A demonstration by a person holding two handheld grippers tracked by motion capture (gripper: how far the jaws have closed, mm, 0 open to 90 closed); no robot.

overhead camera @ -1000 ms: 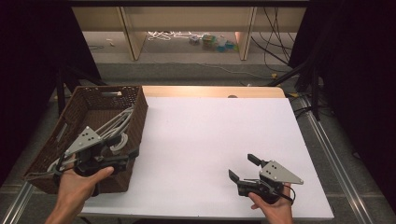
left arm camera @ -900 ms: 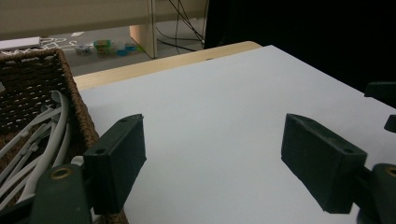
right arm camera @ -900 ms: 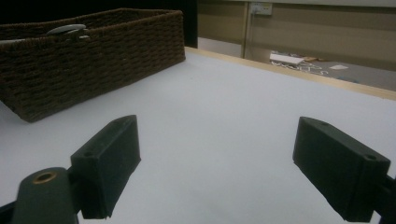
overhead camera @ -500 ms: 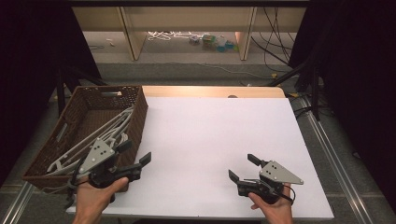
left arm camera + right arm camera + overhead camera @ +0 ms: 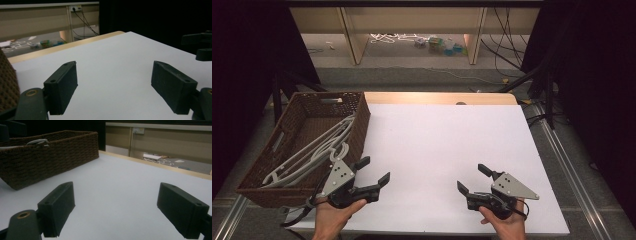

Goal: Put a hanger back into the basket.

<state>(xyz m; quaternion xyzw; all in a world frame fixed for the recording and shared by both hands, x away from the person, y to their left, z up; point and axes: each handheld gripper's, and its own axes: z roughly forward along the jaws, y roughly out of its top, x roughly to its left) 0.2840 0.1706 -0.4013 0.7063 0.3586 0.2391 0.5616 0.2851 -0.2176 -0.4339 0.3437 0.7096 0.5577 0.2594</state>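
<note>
A brown wicker basket [image 5: 361,131] stands at the table's left edge, holding white plastic hangers [image 5: 314,150]. My left gripper [image 5: 373,170] hovers open over the white tabletop [image 5: 447,140], just right of the basket's near corner, with nothing between its jaws. In the left gripper view my left gripper [image 5: 113,87] points across bare tabletop, the basket wall [image 5: 7,82] beside it. My right gripper [image 5: 472,178] is open and empty near the front right. In the right gripper view my right gripper [image 5: 115,212] faces the basket [image 5: 50,152], with a hanger hook [image 5: 37,142] above its rim.
The table's far edge is a wooden strip [image 5: 437,98]. Beyond it, low shelving [image 5: 412,25] stands over a floor with cables and small items [image 5: 442,45]. Metal rails [image 5: 572,170] run beside the table. Dark stands [image 5: 547,85] flank both sides.
My left gripper came off the basket's near end, moving right and toward the front edge onto the white tabletop, jaws still open. The right gripper stayed put.
</note>
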